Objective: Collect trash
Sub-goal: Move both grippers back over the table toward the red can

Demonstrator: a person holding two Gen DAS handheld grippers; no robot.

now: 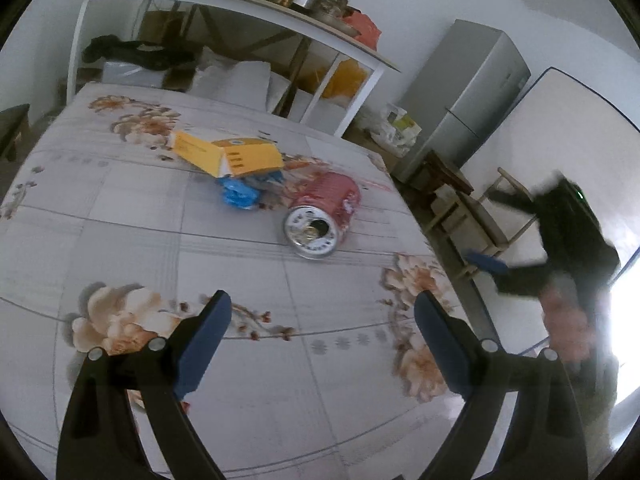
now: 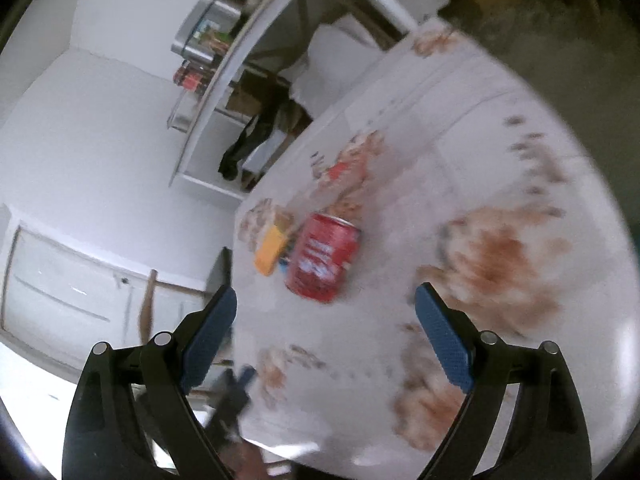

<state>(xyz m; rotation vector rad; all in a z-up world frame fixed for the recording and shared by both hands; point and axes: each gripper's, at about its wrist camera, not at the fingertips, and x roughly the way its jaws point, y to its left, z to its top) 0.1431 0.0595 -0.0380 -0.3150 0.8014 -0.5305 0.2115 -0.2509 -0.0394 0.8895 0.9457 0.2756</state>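
Red can (image 1: 320, 216) on its side on the flowered desk (image 1: 120, 240), toward the right edge, open end facing the left tool (image 1: 322, 320). Behind it, toward the far edge: a yellow carton (image 1: 228, 156), flaps open, with a crumpled blue wrapper (image 1: 238, 196) just beside and partly under it. No bin or bag visible anywhere.

Left tool: released, jaws spread wide, nothing between them, hanging above the near part of the desk. Right tool (image 2: 326, 320): likewise released and empty, aimed at the can's (image 2: 322, 258) curved side from off the desk's right edge; right wrist view badly smeared, so exact gap to the can impossible to judge.

Likely troubles from here:
- Rolling. A can on its side, close to the right edge; a nudge from one fingertip before both close, and off toward the floor.
- Slipping or denting. Thin metal, smooth wall; too hard a squeeze likely to crush, too light to let it spin out.
- Dregs. Open mouth lying level; any tilt downward on lifting could spill leftover liquid onto the cloth.
- Collision. Both tools apparently drawn to the same can.
- Snagging the wrapper while lifting the carton, dragging it along.
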